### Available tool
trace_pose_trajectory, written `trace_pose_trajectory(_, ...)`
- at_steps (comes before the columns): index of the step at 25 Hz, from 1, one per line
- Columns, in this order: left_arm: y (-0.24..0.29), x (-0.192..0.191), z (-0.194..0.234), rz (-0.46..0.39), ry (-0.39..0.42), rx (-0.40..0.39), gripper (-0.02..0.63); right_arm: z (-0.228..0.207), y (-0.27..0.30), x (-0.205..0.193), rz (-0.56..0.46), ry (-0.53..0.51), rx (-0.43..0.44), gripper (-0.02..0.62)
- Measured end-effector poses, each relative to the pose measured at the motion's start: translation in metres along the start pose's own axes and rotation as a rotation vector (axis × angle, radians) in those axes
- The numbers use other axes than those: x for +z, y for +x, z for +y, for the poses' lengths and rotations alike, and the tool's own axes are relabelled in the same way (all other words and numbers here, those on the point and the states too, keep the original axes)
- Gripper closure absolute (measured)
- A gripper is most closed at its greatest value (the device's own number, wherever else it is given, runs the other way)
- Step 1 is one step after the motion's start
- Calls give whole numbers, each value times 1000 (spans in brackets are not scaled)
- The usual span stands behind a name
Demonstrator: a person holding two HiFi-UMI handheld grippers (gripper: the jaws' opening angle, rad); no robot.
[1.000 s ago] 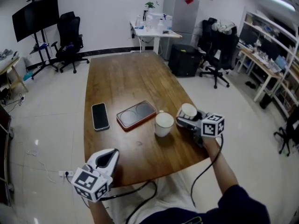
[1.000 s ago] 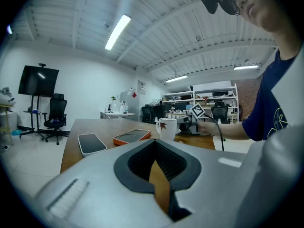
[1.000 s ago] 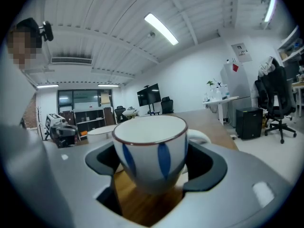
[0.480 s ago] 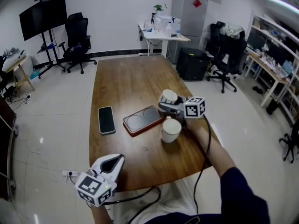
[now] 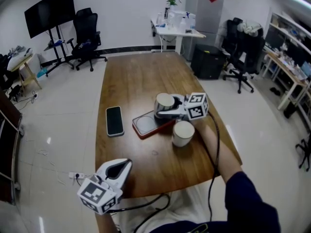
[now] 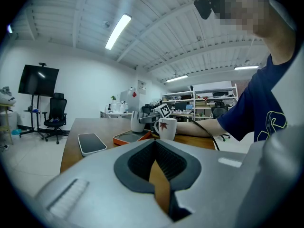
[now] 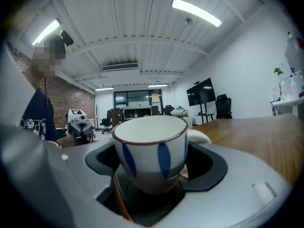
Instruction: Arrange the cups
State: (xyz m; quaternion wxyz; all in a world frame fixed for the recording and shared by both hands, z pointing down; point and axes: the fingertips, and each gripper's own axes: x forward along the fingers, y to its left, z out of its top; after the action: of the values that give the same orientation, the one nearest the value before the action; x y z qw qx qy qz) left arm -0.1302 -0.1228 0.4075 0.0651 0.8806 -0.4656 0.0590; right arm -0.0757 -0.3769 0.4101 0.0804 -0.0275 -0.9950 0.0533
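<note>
— Cups first: where do the two of them stand?

— Read the head view as a clock, with twelve at the far end of the table (image 5: 141, 76). The striped cup (image 5: 164, 102) is over the two o'clock end of the tray (image 5: 145, 125). The leaf cup (image 5: 183, 133) stands upright on the wood at the tray's four o'clock, just beside its corner.

— Is the striped one held?

— Yes. The right gripper (image 5: 162, 111) reaches in from three o'clock, and its jaws are clamped on the cup's body, one on each side. In the right gripper view the cup sits upright between them. It is white with blue stripes and a dark rim, and its handle is at three o'clock in that view.

— Is it down on the tray or above it?

— I cannot tell whether its base touches. The round recess at the tray's nine o'clock half shows uncovered.

— And the other gripper?

— The left gripper (image 5: 120, 168) is at the table's near edge, about seven o'clock from the tray and well apart from it. Its jaws are drawn together with nothing between them. Its view looks level across the tabletop to both cups, and the red leaf shows on the nearer one.

— What else is on the table?

— A phone (image 5: 114, 121) lies flat, screen up, at the tray's nine o'clock, near it but not touching.
</note>
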Motion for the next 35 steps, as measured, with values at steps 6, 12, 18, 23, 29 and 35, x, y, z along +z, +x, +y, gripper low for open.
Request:
trace_pose_trajectory(6, 2, 3, -1, -2, -6, 3, 603, -2, -5, 2, 7, 12, 4, 202)
trace_pose_trajectory(12, -1, 3, 1, -1, -5, 1, 603, 3, -14, -1, 16, 12, 22, 202)
trace_pose_trajectory(18, -2, 3, 1, 1, -8, 3, 603, 1, -12, -2, 34, -20, -30, 202)
trace_pose_trajectory(23, 0, 3, 1, 0, -8, 4, 603, -1, -13, -1, 20, -31, -61, 206)
trace_pose_trajectory(29, -1, 4, 1, 1, -8, 2, 603, 0, -14, 1, 18, -34, -57, 201)
trace_pose_trajectory(35, -1, 4, 1, 1, -8, 4, 603, 0, -19, 0, 18, -25, -44, 196)
